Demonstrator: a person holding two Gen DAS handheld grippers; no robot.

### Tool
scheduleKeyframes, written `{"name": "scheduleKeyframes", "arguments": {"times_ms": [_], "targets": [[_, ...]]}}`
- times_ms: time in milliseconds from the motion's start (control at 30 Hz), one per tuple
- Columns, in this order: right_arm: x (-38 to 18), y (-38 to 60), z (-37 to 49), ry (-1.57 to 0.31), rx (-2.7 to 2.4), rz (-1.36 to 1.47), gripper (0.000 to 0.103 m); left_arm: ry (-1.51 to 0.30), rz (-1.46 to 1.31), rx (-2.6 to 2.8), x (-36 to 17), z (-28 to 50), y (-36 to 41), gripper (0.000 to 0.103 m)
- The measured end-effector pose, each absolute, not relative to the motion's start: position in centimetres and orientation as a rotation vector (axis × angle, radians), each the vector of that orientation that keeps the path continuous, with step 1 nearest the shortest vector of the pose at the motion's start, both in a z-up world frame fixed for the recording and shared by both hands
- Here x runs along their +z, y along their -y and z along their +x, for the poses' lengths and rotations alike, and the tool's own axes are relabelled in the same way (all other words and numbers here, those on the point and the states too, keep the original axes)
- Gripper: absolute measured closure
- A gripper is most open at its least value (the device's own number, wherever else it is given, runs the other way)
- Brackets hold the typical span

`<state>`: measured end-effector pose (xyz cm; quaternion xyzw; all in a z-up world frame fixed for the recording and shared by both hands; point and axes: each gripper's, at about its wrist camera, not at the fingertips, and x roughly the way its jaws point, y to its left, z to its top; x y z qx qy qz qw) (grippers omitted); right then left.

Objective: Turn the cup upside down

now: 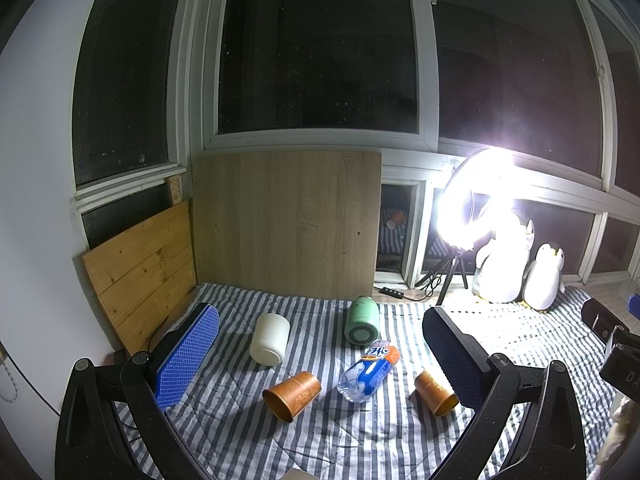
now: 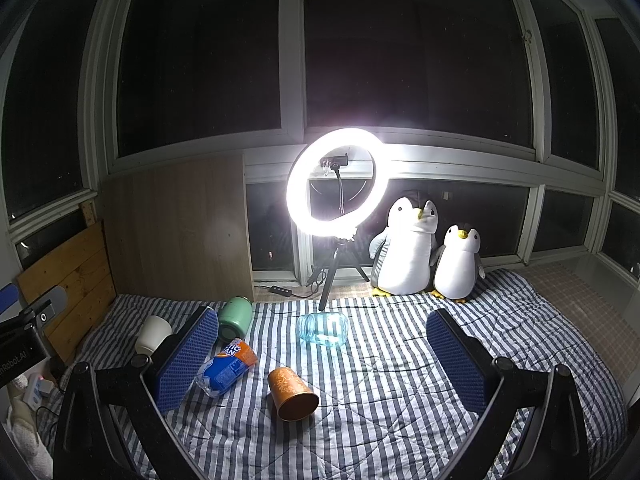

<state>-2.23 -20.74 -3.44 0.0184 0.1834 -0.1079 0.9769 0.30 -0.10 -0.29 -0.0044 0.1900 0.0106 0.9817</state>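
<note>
Grippers: left gripper (image 1: 320, 340) and right gripper (image 2: 322, 344) both spread wide with nothing between the blue textured pads (image 1: 188, 354); both hover above the bedding.
Occlusion: right-hand copper cup (image 1: 435, 388) is partly hidden by the left gripper's dark finger; second copper cup (image 1: 292, 390) is fully visible in the left view only.
Cups: both lie on their sides on the striped quilt (image 2: 380, 380), mouths toward the cameras, either side of the bottle; metallic orange, tapered, faint ornament.
Bottle: plastic bottle (image 2: 225, 368) lying flat, blue-and-orange label, lettering only partly readable.
White cup: white cup (image 1: 270, 339) on its side, matte.
Green jar: mint canister (image 1: 362, 320) lying down.
Glass jar: clear bluish jar (image 2: 323, 329) on its side.
Background: ring light (image 2: 337, 180) glare washes out nearby detail; two plush penguins (image 2: 404, 248); wooden boards (image 1: 286, 220) lean on the window.
</note>
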Motion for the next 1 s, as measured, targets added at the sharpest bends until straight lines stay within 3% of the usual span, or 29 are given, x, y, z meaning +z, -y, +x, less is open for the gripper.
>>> {"name": "scheduleKeyframes", "arguments": {"times_ms": [1000], "targets": [[-3.44,20.78,-2.23,-0.37,-0.218,0.037,0.0,-0.382,-0.007,0.022,-0.32,0.4,0.09,0.0]]}}
